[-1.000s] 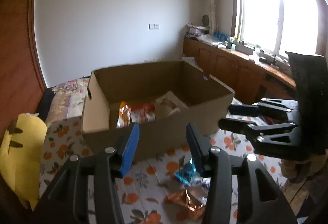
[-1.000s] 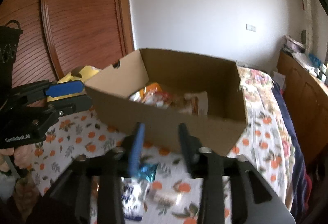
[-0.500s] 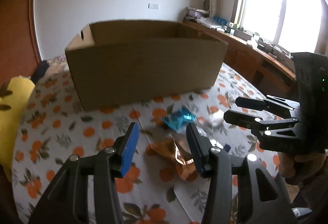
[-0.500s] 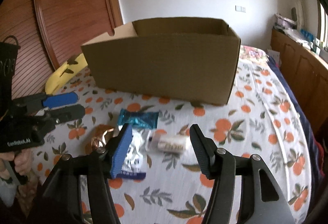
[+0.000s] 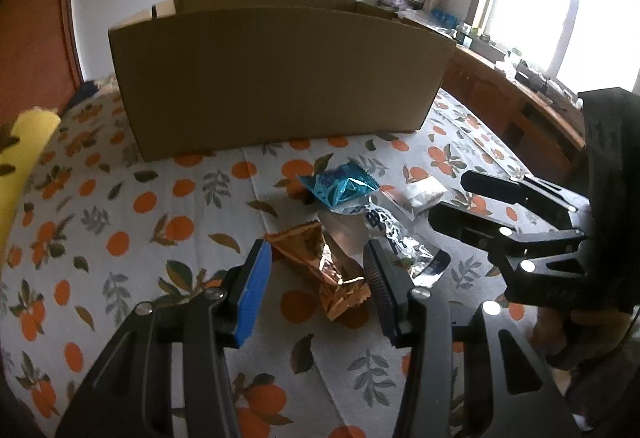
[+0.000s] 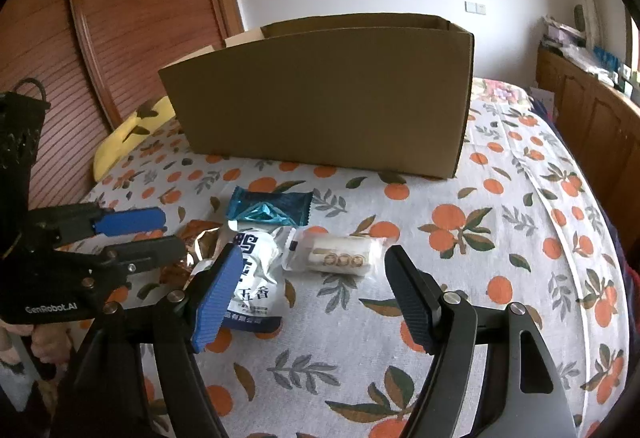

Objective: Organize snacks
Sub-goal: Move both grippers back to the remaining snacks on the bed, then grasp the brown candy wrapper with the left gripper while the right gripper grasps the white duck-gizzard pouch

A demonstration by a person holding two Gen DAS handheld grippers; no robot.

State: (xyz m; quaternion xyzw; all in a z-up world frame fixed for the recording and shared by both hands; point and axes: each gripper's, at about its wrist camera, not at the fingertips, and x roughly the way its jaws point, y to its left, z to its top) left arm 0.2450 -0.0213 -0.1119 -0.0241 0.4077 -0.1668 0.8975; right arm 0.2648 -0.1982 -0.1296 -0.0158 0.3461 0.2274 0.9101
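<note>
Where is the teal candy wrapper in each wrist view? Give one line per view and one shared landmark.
Left wrist view: the teal candy wrapper lies at centre, just ahead of the copper foil packet, on the orange-print cloth.
Right wrist view: it lies left of centre, just beyond the white pouch.
Shared landmark: the cardboard box stands behind it in both views.

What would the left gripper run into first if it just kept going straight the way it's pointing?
Most likely the copper foil snack packet, which lies on the bedspread between the left gripper's open fingers. Beyond it lies the blue wrapper, then the cardboard box. Depth is uncertain.
</note>
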